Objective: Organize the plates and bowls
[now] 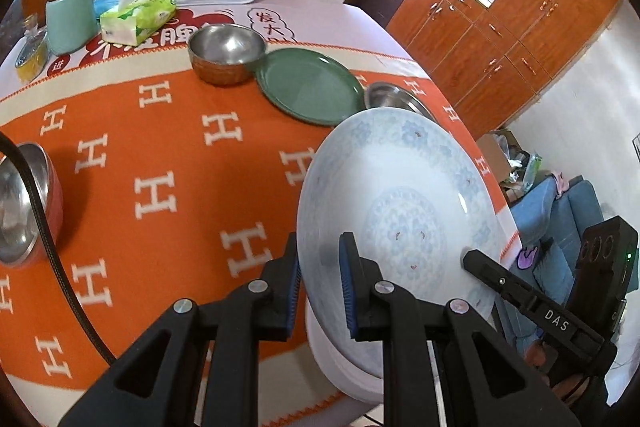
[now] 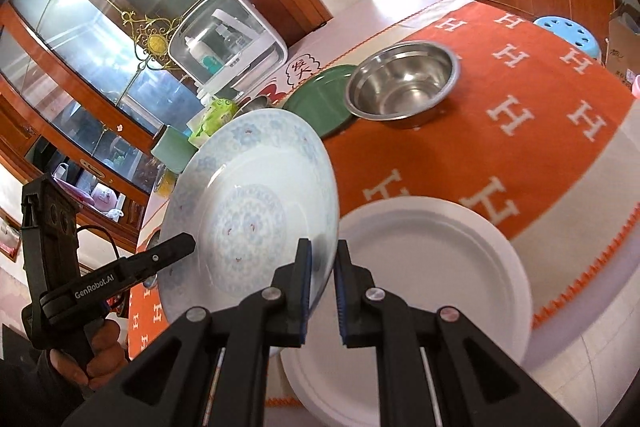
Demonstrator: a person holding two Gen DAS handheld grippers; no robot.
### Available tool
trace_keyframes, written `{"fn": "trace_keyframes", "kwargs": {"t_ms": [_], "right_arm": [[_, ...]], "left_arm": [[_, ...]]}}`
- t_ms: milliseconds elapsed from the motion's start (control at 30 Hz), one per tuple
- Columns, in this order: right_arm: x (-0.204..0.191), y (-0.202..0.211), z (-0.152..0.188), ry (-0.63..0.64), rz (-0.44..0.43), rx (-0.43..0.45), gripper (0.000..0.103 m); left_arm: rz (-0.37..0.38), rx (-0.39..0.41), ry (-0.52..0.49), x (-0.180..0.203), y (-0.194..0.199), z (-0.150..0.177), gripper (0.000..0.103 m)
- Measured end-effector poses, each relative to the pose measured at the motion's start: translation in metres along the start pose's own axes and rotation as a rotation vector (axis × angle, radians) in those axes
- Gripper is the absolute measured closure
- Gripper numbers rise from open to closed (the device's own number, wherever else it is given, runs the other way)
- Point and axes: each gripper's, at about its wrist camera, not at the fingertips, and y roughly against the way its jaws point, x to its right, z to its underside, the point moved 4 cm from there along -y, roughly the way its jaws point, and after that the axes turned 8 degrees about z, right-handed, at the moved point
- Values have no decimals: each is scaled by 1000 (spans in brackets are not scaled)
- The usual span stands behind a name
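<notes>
I have the blue-patterned plate (image 1: 400,195) in the air, tilted steeply, gripped at two opposite edges of its rim. My left gripper (image 1: 320,267) has its jaws pinching the rim on one side, one pad on the plate's face, the other behind it. My right gripper (image 2: 322,267) pinches the far edge the same way. Directly beneath the plate sits a white plate (image 2: 432,291) at the near edge of the surface (image 1: 160,147), which is covered by an orange cloth. Farther back lie a green plate (image 1: 308,87) and a steel bowl (image 2: 404,83) just beside it. Another steel bowl with a copper-coloured outside (image 1: 226,53) touches the green plate's other side.
</notes>
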Motion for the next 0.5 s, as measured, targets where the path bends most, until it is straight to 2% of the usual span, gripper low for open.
{"fn": "trace_keyframes", "kwargs": {"t_ms": [333,500], "right_arm": [[30,25,26,20,29,-25,93],[45,27,34,24,61,-64,93]], "left_arm": [[-21,-30,-27,34,-5,39,88],[-37,-62,-25,42,-17,56,88]]}}
